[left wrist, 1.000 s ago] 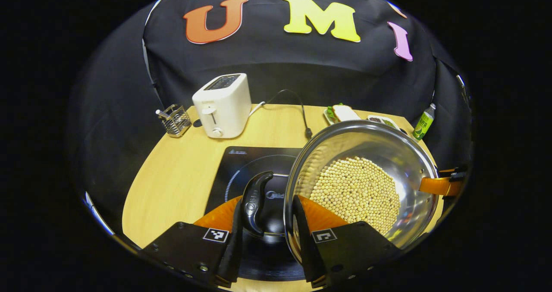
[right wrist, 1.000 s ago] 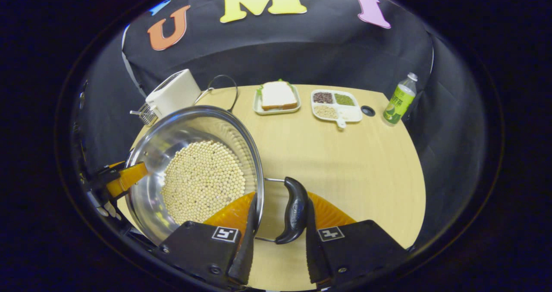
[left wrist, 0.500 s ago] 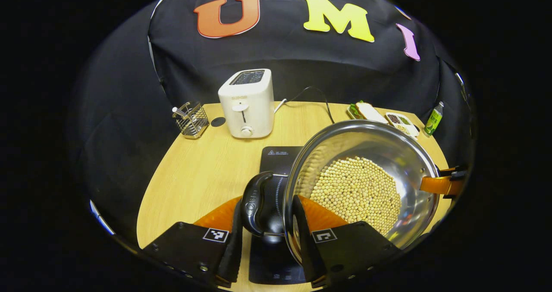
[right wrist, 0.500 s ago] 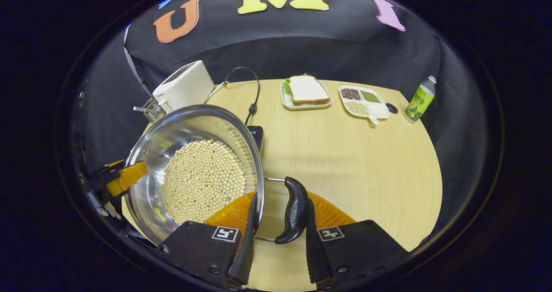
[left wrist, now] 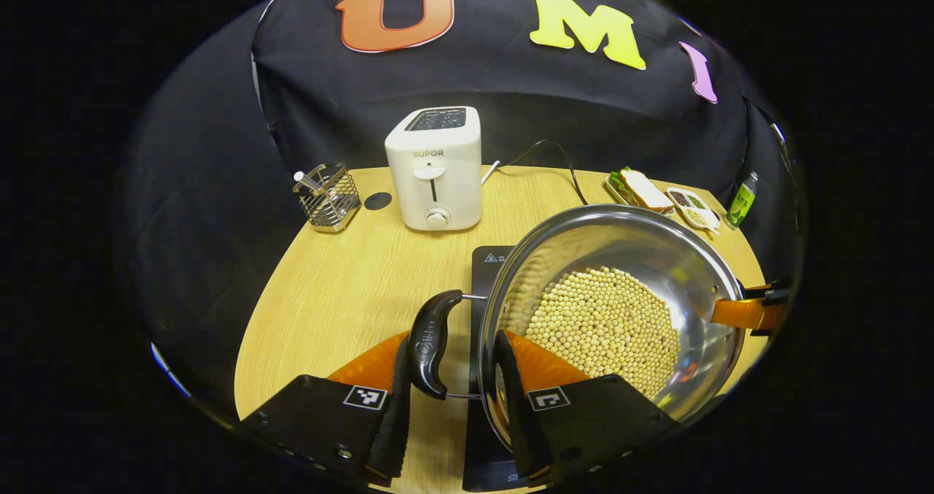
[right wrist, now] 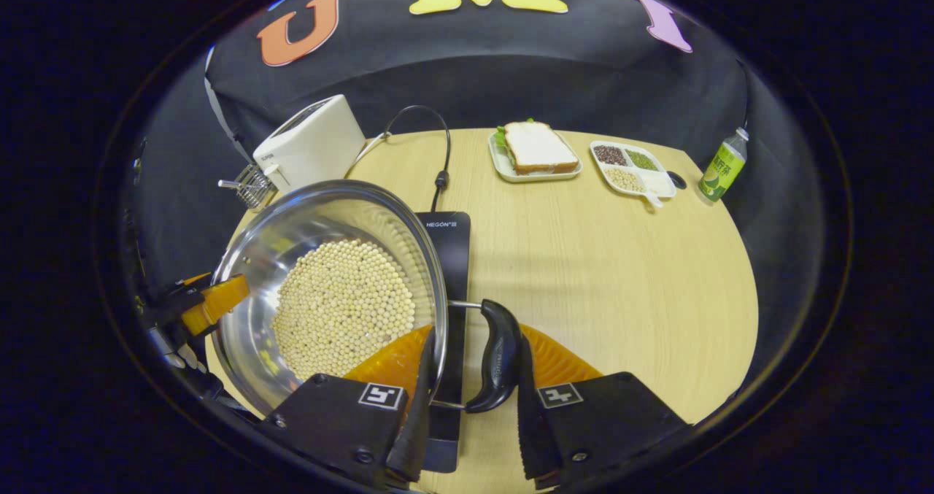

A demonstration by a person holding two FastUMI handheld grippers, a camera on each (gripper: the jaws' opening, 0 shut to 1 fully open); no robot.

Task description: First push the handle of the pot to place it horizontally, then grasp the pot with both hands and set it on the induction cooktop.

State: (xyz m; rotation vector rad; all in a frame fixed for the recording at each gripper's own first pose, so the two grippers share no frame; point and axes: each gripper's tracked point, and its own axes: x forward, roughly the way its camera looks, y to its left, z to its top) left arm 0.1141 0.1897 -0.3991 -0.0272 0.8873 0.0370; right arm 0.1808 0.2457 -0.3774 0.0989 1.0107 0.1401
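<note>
I had the pot point(left wrist: 613, 319) lifted between both tools, its bowl filling the lower centre-right of the left gripper view and the lower left of the right gripper view, with the beans point(right wrist: 343, 308) lying across its bottom. The left gripper point(left wrist: 452, 399) had its jaws pinching the pot's left handle point(left wrist: 430, 344), one finger outside the grip and the other inside against the rim. The right gripper point(right wrist: 471, 406) did the same on the right handle point(right wrist: 500, 355), jaws closed around it. In the right gripper view the induction cooktop point(right wrist: 449, 275) showed as a dark strip just right of the pot's rim, most of it hidden under the pot; whether the pot touched it I could not tell. In that view the desk point(right wrist: 627, 282) lay bare and wide through the middle right, down to its curved edge. Along the far edge stood the toaster point(left wrist: 435, 169), its cord point(right wrist: 438, 151), the wire rack point(left wrist: 330, 198), the sandwich tray point(right wrist: 536, 151), the divided dish point(right wrist: 631, 169) and the bottle point(right wrist: 722, 166), all well apart from the pot.
</note>
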